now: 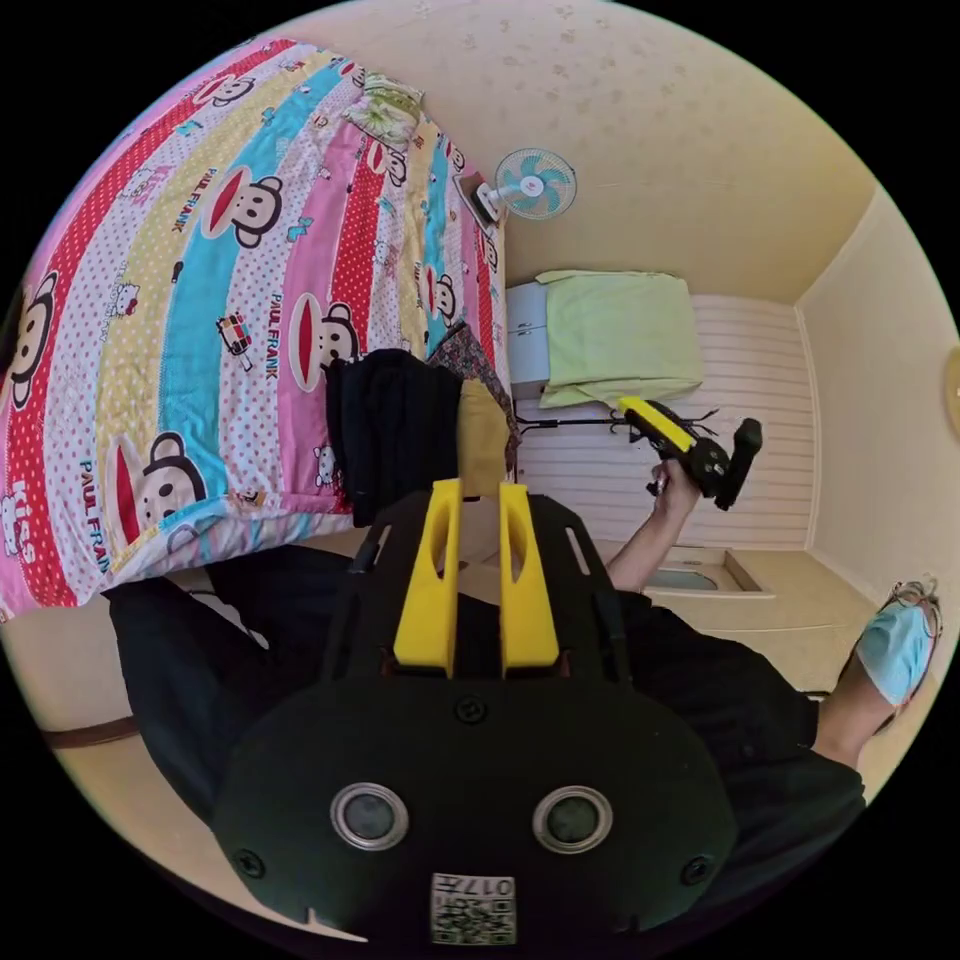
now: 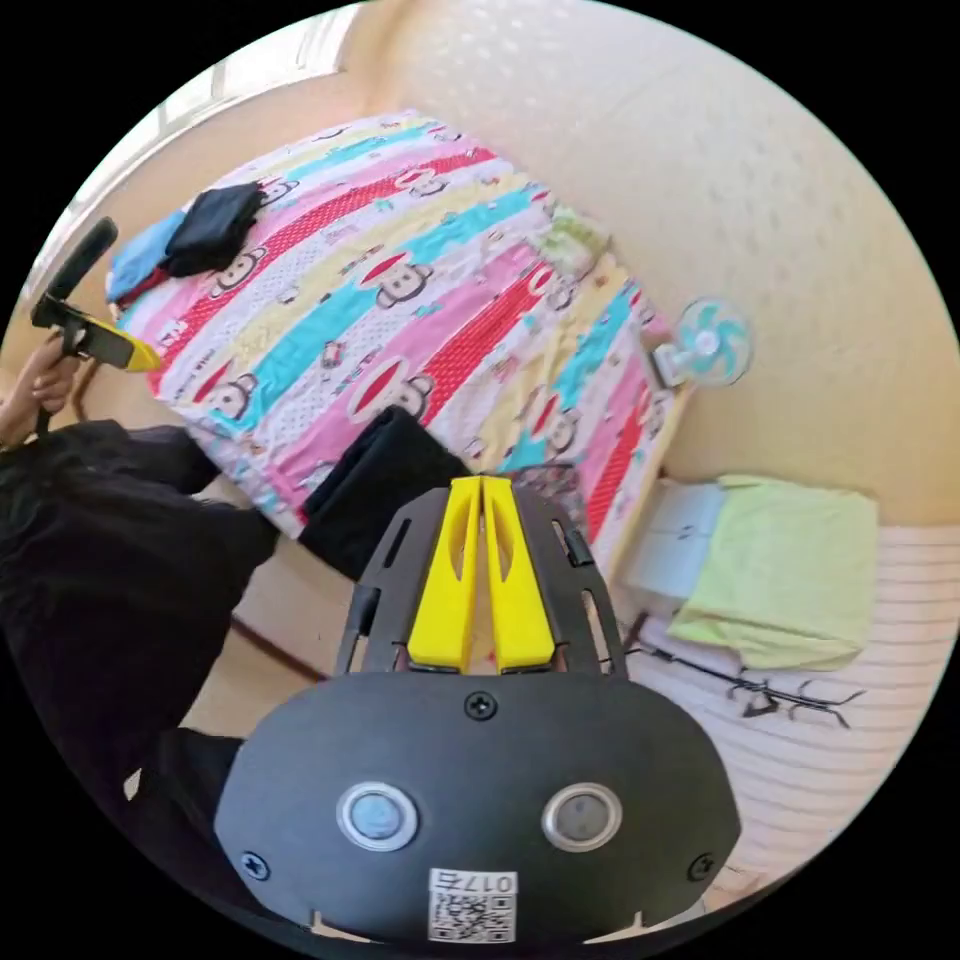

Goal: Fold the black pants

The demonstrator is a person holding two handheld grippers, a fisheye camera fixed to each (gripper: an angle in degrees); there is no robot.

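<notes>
Left gripper view: patterned bedspread [image 1: 200, 330] covers the upper left; person in dark clothes [image 1: 200, 660] across the bottom. Black pants [image 1: 395, 430] sit mid-frame at the bedspread's lower edge, bunched, partly draping over it, a yellowish cloth [image 1: 482, 435] beside them. Left gripper [image 1: 478, 492] below the pants, jaws a little apart, nothing between them. The right gripper [image 1: 690, 450] is held up in a hand at centre right, away from the bed; its jaw state can't be read here.

Right gripper view: same pants [image 2: 385, 485] at centre, at the bed edge, just above the right gripper [image 2: 481, 485], whose jaws are pressed together and empty. Another dark garment [image 2: 212, 228] lies at upper left.

Handling guess: soft, limp, light fabric, not fragile; it will sag and slide. Best pinch at the waistband or a hem corner, one gripper each side — which end is which is unclear.
</notes>
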